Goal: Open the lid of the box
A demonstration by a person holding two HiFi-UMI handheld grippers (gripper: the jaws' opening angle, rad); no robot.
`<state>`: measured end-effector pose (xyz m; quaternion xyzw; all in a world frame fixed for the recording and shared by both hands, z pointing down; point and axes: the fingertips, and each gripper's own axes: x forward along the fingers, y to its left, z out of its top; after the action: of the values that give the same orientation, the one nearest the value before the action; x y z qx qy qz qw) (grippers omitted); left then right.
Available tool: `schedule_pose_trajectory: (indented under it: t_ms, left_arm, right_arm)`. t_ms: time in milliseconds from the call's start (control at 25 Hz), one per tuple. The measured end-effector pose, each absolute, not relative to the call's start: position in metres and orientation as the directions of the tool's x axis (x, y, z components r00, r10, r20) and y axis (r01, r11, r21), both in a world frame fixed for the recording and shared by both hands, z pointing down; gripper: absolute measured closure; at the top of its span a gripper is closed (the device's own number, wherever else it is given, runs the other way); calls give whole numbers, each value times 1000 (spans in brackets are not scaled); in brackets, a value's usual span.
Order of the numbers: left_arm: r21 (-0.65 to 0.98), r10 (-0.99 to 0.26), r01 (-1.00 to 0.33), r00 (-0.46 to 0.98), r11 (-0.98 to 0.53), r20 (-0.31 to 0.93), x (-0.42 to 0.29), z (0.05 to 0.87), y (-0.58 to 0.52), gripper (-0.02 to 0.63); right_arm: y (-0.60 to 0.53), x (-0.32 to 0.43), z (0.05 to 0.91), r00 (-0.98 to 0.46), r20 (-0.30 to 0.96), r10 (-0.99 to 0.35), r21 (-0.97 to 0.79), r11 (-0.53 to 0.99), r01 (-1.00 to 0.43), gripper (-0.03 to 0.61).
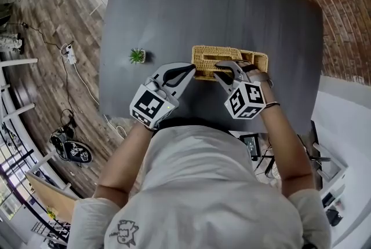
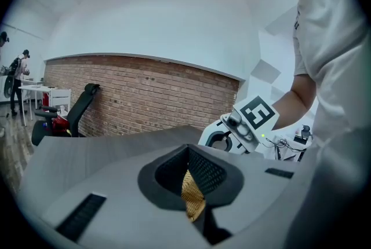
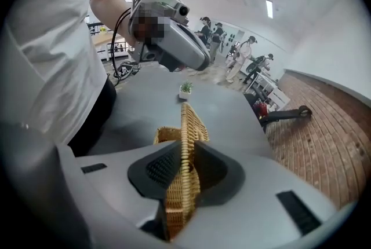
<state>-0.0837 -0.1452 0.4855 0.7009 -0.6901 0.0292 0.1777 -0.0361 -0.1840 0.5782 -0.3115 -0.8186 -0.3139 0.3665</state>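
Box (image 1: 258,59) sits mid-table (image 1: 174,4), long axis running left to right across the person. Lid (image 3: 188,126) is partly raised. Left gripper (image 1: 193,72) is clamped on its near edge at the left end. Right gripper (image 1: 223,73) is pinched on the same edge just beside it. The hinge side probably lies away from both, so the swing goes up and back.

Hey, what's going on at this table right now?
A person at a dark table is working on a wicker box with a handheld gripper in each hand. The right gripper is clamped on the lid, which is tilted up on edge above the box. The left gripper also pinches a strip of wicker, seemingly the lid's other end. A small potted plant sits apart, untouched.
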Motion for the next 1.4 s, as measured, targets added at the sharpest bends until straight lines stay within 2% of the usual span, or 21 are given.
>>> schedule_pose_trajectory:
  t_ms: [440, 1400]
  left_arm:
    - [151, -957, -988, 9, 36, 289, -105, 462, -148, 603]
    - [159, -957, -987, 16, 32, 290, -127, 472, -175, 603]
  right_arm:
    - [-200, -54, 559, -544, 807, 232, 338, 572, 747, 534]
    - [-242, -115, 543, -592, 792, 148, 417, 577, 702, 522]
